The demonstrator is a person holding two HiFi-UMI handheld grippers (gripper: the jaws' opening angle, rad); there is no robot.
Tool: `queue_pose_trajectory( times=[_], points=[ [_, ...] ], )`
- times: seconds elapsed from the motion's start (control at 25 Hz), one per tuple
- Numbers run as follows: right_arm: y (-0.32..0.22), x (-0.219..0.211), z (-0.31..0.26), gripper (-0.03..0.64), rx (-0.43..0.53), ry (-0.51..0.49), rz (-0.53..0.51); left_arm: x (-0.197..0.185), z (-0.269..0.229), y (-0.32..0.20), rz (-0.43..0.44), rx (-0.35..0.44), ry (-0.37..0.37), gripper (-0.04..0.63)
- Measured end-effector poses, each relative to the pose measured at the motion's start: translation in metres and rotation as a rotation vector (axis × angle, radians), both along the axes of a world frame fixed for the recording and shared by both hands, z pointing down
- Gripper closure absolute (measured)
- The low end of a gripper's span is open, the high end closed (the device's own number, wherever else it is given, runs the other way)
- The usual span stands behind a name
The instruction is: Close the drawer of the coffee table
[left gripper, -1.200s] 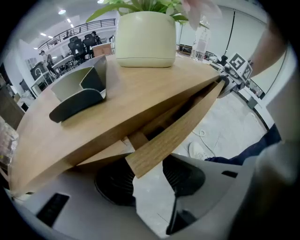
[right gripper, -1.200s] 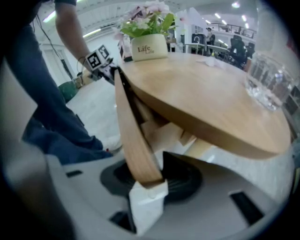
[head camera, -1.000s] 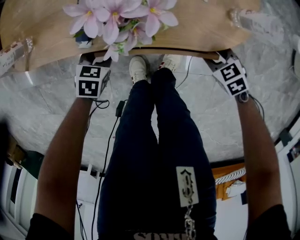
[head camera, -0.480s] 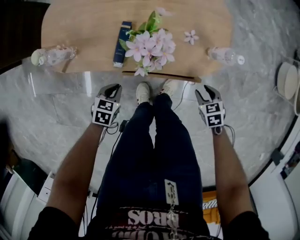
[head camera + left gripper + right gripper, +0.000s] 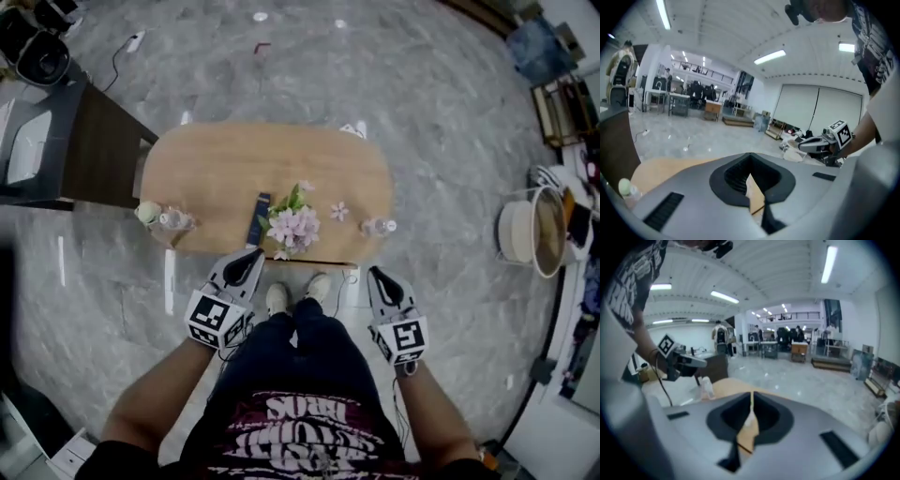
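Height is the big change. A second ago both grippers were down at the near edge of the table (image 5: 216, 169), under the top, and now they have come well up and back. The left gripper (image 5: 249, 257) and right gripper (image 5: 379, 275) hang in front of my operator's torso, on either side of the shoes (image 5: 277, 297), clear of the wood. The head view has risen with them, so I now see the whole oval top from far above: flowers (image 5: 295, 225), a dark box (image 5: 257, 217) beside them, and a bottle (image 5: 169, 219) near the left end.

The drawer (image 5: 323, 262) shows only as a thin dark strip along the near edge, below the flowers. Nothing juts out toward the shoes, so I judge it pushed home and the task done (though from this height I cannot check that the front sits flush).

Both pairs of jaws have just been closing and now stand together. In the left gripper view the pads meet, with only a sliver of table top visible through the recess behind them. The right gripper view shows the same. Neither holds or touches anything.
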State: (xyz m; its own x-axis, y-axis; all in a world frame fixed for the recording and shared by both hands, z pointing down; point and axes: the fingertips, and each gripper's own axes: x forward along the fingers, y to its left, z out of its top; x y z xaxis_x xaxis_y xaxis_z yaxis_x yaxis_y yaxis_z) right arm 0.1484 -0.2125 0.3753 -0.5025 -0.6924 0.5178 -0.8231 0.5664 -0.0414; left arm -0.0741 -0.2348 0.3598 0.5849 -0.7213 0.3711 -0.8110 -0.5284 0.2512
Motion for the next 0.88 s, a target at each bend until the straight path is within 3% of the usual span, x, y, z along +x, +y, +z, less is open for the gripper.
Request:
queue_pose_trajectory(
  times=[0.2,0.4,0.64,0.88],
  points=[
    [0.001,-0.025,-0.135,0.575,0.211,-0.074,-0.005,0.009,-0.149,-0.009,-0.089,0.300,-0.022,0.572],
    [-0.010,-0.033,-0.188,0.580,0.364,-0.185,0.084,0.018,-0.202,-0.012,-0.102,0.457,-0.068,0.572],
    [-0.017,-0.052,-0.195,0.581,0.412,-0.160,0.033,0.017,-0.214,-0.021,-0.096,0.510,-0.055,0.572],
    [-0.018,-0.063,-0.194,0.581,0.404,-0.171,0.026,0.006,-0.211,-0.020,-0.097,0.495,-0.062,0.571]
  ],
)
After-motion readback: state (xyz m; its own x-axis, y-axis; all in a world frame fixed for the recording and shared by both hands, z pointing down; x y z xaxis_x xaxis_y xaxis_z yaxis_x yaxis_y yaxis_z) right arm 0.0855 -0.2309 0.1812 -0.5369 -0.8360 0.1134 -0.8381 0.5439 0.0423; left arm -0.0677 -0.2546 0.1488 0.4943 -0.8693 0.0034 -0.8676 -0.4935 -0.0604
